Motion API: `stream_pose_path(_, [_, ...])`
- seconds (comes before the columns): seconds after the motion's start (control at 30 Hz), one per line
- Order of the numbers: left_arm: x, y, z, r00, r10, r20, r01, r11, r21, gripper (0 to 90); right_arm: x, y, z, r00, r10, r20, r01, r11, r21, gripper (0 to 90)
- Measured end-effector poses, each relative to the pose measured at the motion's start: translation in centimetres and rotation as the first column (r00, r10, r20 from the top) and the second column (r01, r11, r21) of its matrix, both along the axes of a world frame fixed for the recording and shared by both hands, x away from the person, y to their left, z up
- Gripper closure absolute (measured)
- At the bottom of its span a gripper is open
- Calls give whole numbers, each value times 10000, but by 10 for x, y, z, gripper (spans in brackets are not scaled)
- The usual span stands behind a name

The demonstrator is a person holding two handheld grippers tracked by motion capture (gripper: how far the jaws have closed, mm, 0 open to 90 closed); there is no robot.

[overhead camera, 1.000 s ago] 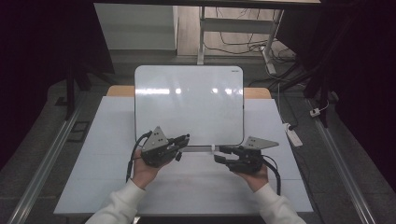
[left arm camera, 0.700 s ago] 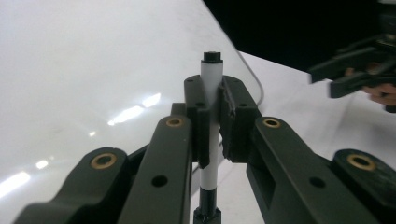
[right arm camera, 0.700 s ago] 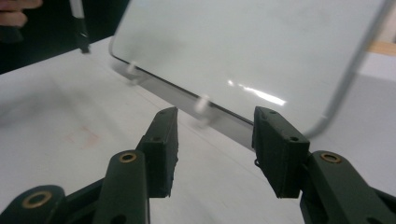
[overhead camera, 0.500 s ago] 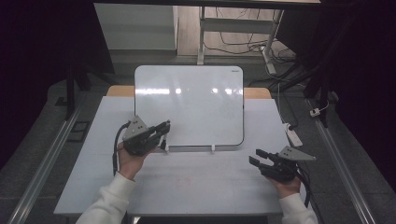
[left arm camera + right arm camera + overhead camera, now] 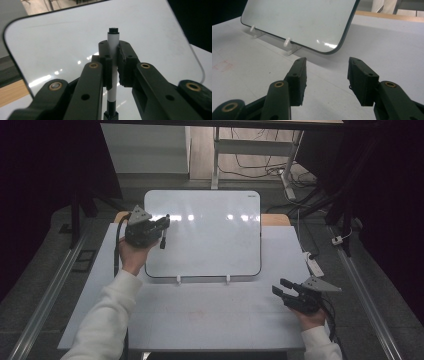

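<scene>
Whiteboard (image 5: pixel 202 232), left gripper (image 5: pixel 113 53) clamping marker (image 5: pixel 113 41) (fingers closed)

One board, one marker, two grippers

There was one whiteboard (image 5: pixel 202 232) on two white clips, one marker (image 5: pixel 113 62) at its upper left (clamped), and two grippers beside it.

whiteboard (image 5: pixel 210 235) on table (image 5: pixel 200 320), marker (image 5: pixel 163 240) before it

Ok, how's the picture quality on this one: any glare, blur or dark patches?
High view: ceiling lights glare in spots on the glossy white rounded board, and the surroundings are near black. Left gripper view: the near black jaws are soft, and glare streaks the board behind the white marker pen. Right gripper view: evenly lit, one small glint.
</scene>
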State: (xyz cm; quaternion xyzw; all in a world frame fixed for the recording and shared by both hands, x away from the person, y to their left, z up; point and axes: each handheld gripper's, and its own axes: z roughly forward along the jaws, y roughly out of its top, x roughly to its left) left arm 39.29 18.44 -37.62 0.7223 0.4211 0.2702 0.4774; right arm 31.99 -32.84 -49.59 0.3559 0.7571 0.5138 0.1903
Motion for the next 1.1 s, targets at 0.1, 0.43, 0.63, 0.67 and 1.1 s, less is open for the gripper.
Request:
stream_pose_path(0.1, [13, 3, 7, 9995, 149, -278, -142, 9996, 254, 815, 0, 0, 0, 10000, -18, 9, 18, 10000, 30, 490])
stream_pose_path(0.43, [46, 11, 23, 9934, 801, -821, -686, 9886, 1344, 815, 0, 3, -1, 10000, 21, 39, -20, 9999, -143, 488])
stream_pose_path(0.63, [62, 19, 20, 9859, 1143, -1219, -980, 9863, 1325, 814, 0, 3, -2, 10000, 37, 9, -37, 9999, -124, 488])
stream_pose_path(0.67, [64, 19, 20, 9850, 1190, -1249, -1012, 9849, 1403, 814, 0, 3, -2, 10000, 19, 5, -19, 9999, -149, 488])
stream_pose_path(1.1, [92, 15, 16, 9743, 1685, -1492, -1382, 9712, 1941, 808, 1, 4, -4, 10000, 63, -31, -64, 9997, -240, 488])
